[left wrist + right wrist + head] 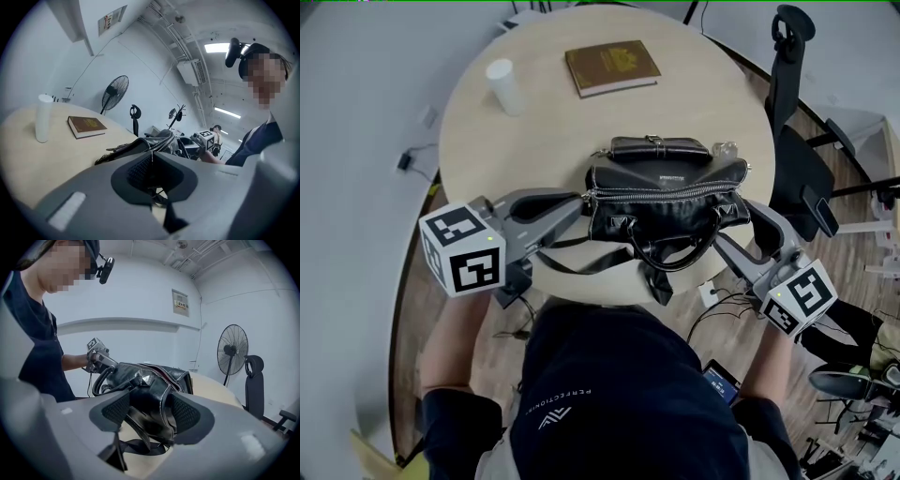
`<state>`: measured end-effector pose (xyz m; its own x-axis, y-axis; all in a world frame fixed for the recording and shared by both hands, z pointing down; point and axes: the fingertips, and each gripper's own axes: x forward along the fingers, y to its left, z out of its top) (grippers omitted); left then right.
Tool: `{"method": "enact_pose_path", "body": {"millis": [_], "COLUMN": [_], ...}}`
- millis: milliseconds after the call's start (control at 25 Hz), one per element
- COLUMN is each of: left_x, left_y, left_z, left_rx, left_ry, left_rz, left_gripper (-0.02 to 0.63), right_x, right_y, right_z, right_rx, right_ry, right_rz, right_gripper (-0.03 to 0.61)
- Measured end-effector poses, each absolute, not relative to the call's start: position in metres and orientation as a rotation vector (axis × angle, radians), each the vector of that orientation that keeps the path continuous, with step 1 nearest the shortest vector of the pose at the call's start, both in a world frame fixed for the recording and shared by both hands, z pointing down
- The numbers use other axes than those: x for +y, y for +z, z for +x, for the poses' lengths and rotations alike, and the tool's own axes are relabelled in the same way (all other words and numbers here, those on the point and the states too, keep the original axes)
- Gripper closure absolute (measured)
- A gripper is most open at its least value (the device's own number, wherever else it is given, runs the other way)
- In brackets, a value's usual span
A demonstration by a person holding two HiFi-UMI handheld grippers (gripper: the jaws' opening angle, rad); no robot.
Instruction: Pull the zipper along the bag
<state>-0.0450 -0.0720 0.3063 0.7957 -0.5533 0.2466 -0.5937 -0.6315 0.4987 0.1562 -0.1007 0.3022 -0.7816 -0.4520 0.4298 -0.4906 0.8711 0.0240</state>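
Observation:
A black leather bag (661, 202) lies across the round table (487, 159), its metal zipper (666, 192) running along the top. My left gripper (584, 199) sits at the bag's left end. In the left gripper view my left gripper (151, 161) is shut on the thin zipper pull (151, 151), with the bag (140, 144) just beyond. My right gripper (739, 211) is at the bag's right end. In the right gripper view my right gripper (147, 411) stands open wide, its jaws to either side of the bag's end (150, 380), not clamping it.
A brown book (611, 67) and a white cylinder (504, 86) lie at the table's far side. A small black pouch (659, 148) sits right behind the bag. A black office chair (797, 141) stands off the right edge. The bag's strap (581, 262) trails toward the near edge.

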Motion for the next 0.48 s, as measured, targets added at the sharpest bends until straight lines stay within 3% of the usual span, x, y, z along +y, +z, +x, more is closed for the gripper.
{"method": "enact_pose_path", "body": {"millis": [480], "left_x": [-0.074], "left_y": [0.282], "left_z": [-0.027], "left_rx": [-0.776], "left_ry": [0.074], "left_rz": [2.419], "left_gripper": [0.588], "right_x": [-0.099], "right_y": [0.306], "right_z": [0.159], "right_rx": [-2.623], "right_ry": [0.119], "right_rz": [0.694], "right_gripper": [0.299]}}
